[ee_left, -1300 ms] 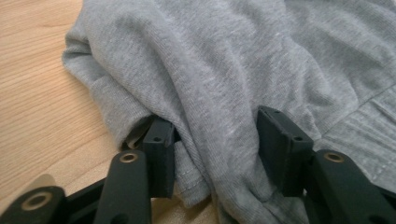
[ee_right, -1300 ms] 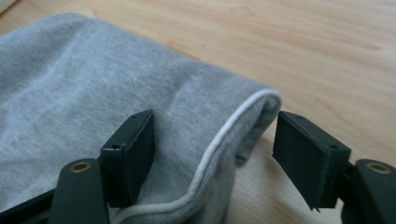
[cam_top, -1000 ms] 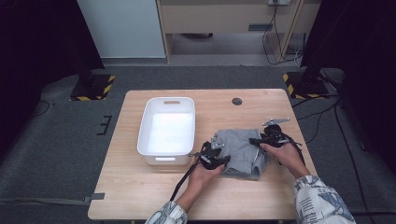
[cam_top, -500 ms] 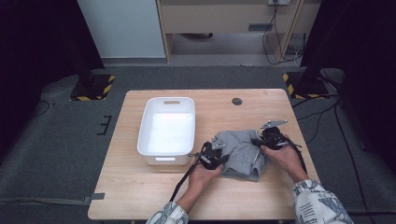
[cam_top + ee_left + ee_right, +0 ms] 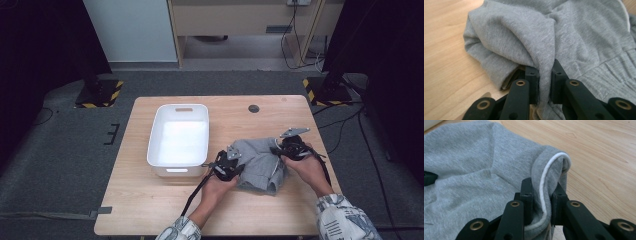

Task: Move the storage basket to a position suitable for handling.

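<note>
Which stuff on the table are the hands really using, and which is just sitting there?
In use:
- grey garment
- left gripper, pinching a fold
- right gripper, pinching the white-trimmed edge

Just sitting:
- white bin
- small dark disc

A lab recording bay: hazard-striped stand bases [image 5: 97, 93], trailing cables [image 5: 295, 47], grey carpet [image 5: 60, 165].

A bin [image 5: 178, 140] stands on the left half of the table [image 5: 150, 210], and a garment [image 5: 257, 160] lies bunched just to its right, near the table's middle. The left gripper [image 5: 236, 169] sits at the garment's left edge, between garment and bin, and the right gripper [image 5: 278, 151] at its right edge. A small round disc [image 5: 254, 108] lies behind the garment, well apart, toward the far edge.
</note>
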### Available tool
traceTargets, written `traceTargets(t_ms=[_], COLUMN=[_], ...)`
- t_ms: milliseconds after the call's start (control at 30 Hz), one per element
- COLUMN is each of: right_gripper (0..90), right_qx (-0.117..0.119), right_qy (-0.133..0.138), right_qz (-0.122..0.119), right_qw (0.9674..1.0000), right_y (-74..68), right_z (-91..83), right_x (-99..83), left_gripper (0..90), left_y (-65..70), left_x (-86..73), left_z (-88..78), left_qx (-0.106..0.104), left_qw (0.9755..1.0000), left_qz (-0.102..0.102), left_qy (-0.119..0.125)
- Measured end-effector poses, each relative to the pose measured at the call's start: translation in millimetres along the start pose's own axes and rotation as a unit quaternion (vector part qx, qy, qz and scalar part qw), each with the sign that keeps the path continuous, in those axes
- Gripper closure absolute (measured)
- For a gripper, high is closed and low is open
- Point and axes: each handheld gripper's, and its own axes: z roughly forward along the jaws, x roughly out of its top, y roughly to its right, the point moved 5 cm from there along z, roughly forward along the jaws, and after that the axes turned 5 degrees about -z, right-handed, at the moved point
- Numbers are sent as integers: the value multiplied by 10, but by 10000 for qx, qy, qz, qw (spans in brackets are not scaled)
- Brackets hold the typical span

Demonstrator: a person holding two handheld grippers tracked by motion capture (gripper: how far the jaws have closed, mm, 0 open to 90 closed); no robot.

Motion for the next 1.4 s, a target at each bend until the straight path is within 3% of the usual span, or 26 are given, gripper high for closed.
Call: traceTargets(t_ms=[500,1400], right_gripper=[772,776], right_qx=[-47,-82], right_qy=[224,383], right_qz=[-19,-20], right_qw=[9997,9992], right_y=[30,30], right_z=[-196,-332], right_x=[114,242], left_gripper=[801,805], left_y=[6,-11], left_x=[186,369], left_z=[-126,-286], left_qx=[46,61], left_qw=[9999,9995], left_qz=[60,109], left_qy=[151,306])
